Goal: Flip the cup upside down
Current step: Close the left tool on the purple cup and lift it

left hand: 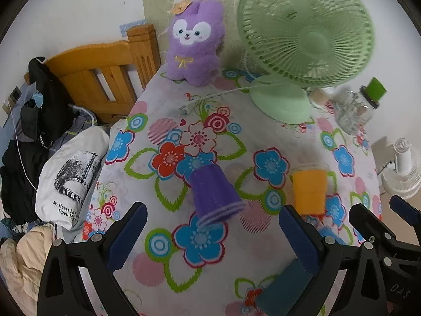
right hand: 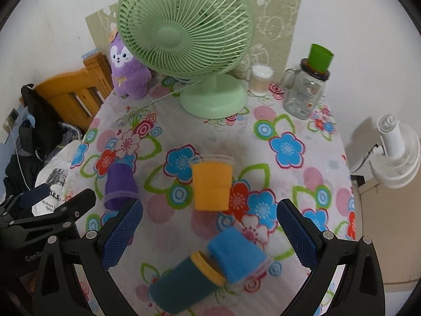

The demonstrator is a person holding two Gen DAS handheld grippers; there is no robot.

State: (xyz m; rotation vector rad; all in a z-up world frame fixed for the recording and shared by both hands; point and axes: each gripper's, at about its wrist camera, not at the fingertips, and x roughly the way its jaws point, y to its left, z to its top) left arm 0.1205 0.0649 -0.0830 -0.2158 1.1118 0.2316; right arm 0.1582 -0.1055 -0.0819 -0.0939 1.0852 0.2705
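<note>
A purple cup (left hand: 214,194) stands upside down, tilted, on the flowered tablecloth (left hand: 168,260); it also shows in the right wrist view (right hand: 119,187). An orange cup (right hand: 211,184) stands upright at the table's middle, also seen in the left wrist view (left hand: 310,191). A blue cup (right hand: 236,255) and a teal cup with a yellow rim (right hand: 184,281) lie on their sides close to me. My left gripper (left hand: 213,239) is open just short of the purple cup. My right gripper (right hand: 209,234) is open and empty above the lying cups.
A green desk fan (right hand: 189,42) stands at the back with its cord and plug (left hand: 189,105) on the cloth. A purple plush toy (left hand: 193,44), a glass jar with a green cup on top (right hand: 307,89) and a small white container (right hand: 260,79) stand nearby. Clothes (left hand: 39,137) lie beyond the left edge.
</note>
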